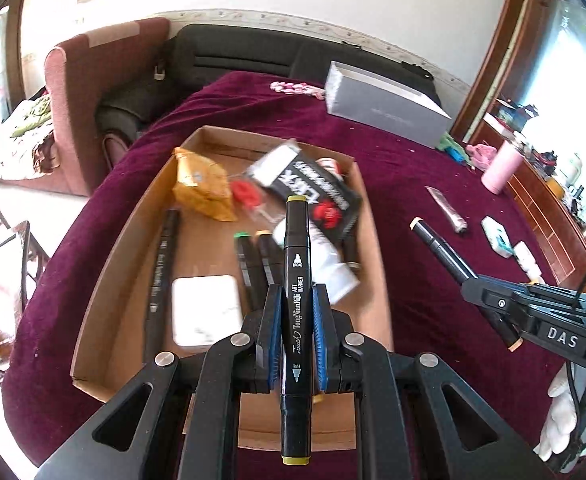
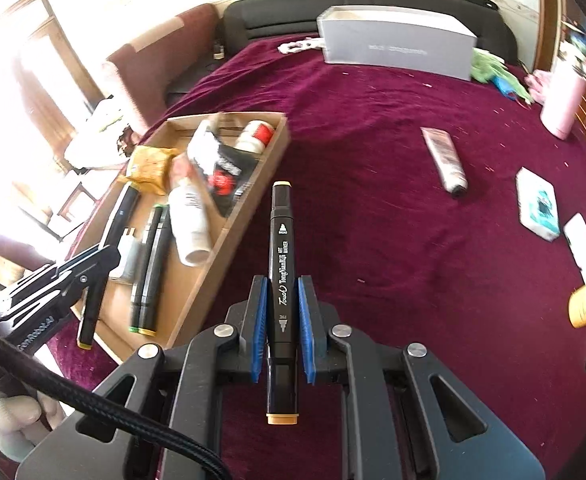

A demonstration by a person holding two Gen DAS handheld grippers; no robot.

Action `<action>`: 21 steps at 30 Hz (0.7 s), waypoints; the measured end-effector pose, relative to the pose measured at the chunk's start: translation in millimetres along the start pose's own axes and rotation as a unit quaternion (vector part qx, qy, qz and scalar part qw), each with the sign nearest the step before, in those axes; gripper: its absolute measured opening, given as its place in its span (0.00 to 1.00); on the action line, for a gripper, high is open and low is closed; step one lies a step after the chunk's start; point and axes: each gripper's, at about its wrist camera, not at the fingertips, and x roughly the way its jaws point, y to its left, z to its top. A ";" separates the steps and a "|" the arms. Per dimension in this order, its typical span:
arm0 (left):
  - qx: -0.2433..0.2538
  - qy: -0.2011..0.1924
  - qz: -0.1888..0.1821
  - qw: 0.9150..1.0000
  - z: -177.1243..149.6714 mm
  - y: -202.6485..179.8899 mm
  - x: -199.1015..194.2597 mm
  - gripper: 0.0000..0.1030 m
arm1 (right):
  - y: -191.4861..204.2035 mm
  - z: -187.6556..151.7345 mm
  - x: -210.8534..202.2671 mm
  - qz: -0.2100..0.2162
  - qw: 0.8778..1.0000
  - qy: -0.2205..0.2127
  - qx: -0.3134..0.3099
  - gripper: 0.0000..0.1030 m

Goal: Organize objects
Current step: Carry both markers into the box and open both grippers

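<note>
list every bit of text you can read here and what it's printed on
"Touch TongNianBiJi ART MARKER", "BROAD", "FINE": olive-capped marker in the left gripper
"Touch TongNianBiJi ART MARKER": tan-capped marker in the right gripper; its tip labels are too small to read
"DAS": side of the right gripper, left wrist view
Grey box, black packet: print too blurred to read

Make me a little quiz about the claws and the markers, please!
1. True or false: each claw is shut on a marker.
2. Which claw is over the cardboard box? A) left B) right
3. What colour is the cloth under everything?

Key:
1. True: left claw holds the olive-capped marker, right claw holds the tan-capped marker.
2. A
3. Dark red-purple.
</note>
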 end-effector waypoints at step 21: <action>-0.008 0.039 0.034 0.999 23.8 54.9 37.9 0.11 | 68.2 5.9 47.7 0.047 0.996 0.057 -0.044 0.13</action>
